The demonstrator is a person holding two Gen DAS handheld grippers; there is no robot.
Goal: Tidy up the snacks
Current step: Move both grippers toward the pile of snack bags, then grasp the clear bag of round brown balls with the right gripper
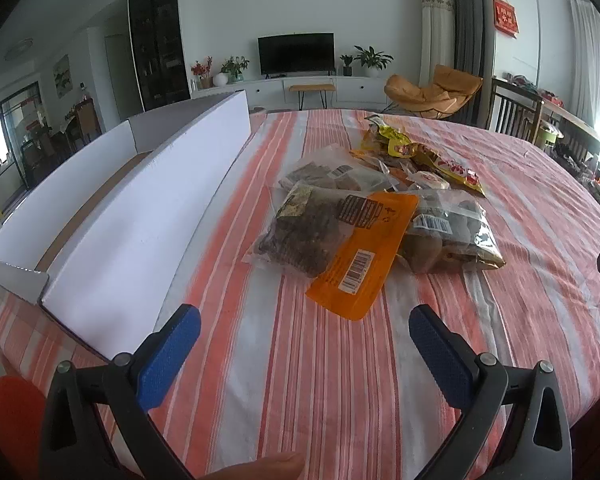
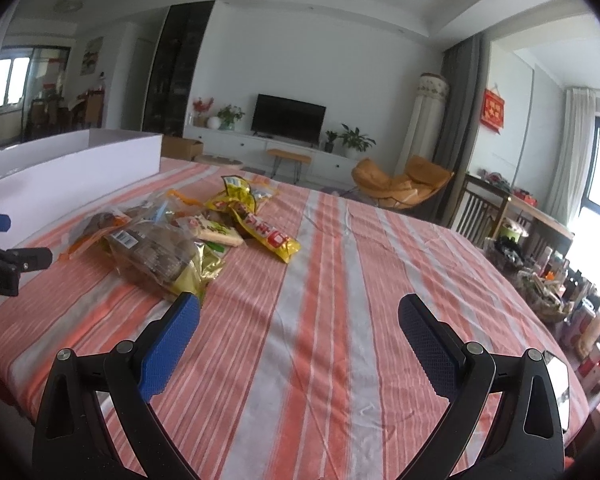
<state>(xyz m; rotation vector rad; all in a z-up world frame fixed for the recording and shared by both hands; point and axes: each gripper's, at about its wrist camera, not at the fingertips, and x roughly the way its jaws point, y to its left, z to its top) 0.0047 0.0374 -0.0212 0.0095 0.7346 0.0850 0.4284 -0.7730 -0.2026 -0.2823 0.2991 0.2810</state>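
Ahead of the splayed, empty left tool (image 1: 305, 320) and right tool (image 2: 299, 310), snack packets (image 1: 380, 204).

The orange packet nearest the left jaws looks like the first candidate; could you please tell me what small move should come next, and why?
Probably ease the left gripper forward to the orange packet: its jaws are open and empty, the packet lies on top of the pile, and the white box stands beside it.

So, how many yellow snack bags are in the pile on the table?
2, though more may be hidden underneath. A crumpled yellow bag lies at the far end of the pile; a long yellow bag with red print lies beside it, toward the right.
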